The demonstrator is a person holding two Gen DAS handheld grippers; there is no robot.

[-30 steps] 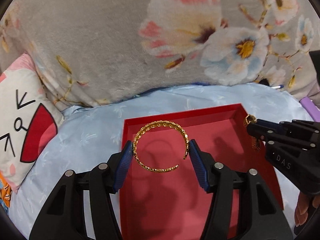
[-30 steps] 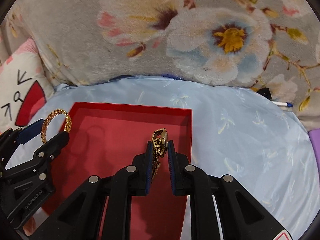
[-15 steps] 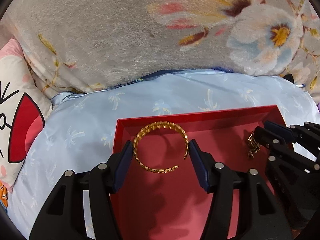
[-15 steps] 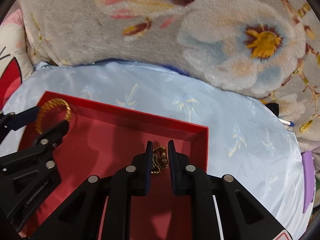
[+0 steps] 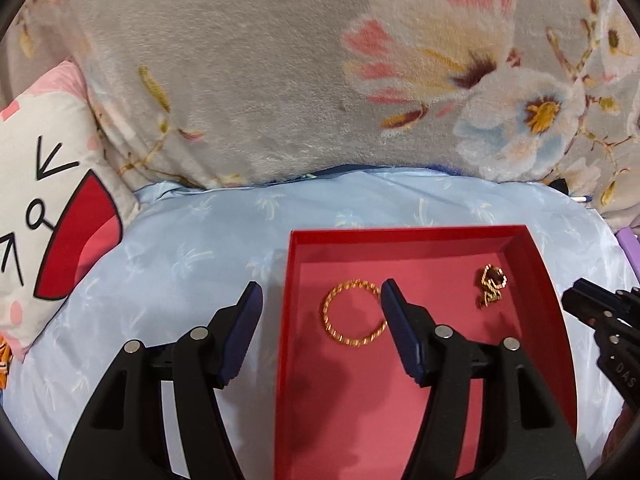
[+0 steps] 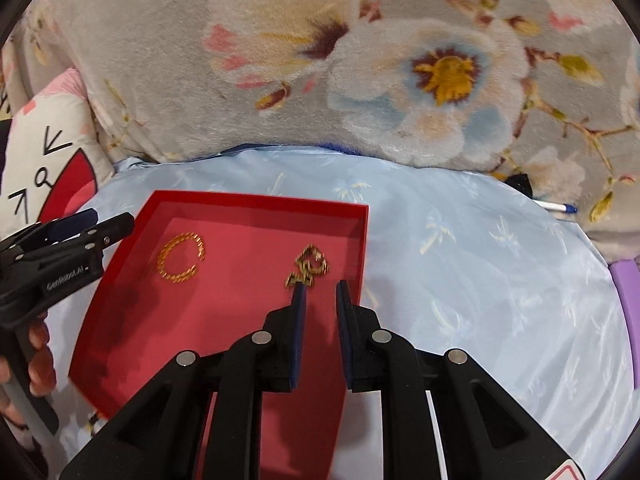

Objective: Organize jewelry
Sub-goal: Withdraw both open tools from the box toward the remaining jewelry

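Two gold pieces lie on the floor of the red tray [image 5: 416, 236]: an open bangle [image 5: 354, 314] toward the tray's left wall and a bunched chain [image 5: 491, 285] near its right wall, well apart from each other. Left tool [image 5: 320, 312] is released, its blue pads straddling the tray's left wall with the bangle just beside the right pad. Right tool [image 6: 320, 294] is released too, just short of the chain [image 6: 310, 267]. The tray rests on a pale blue cushion [image 6: 480, 264].
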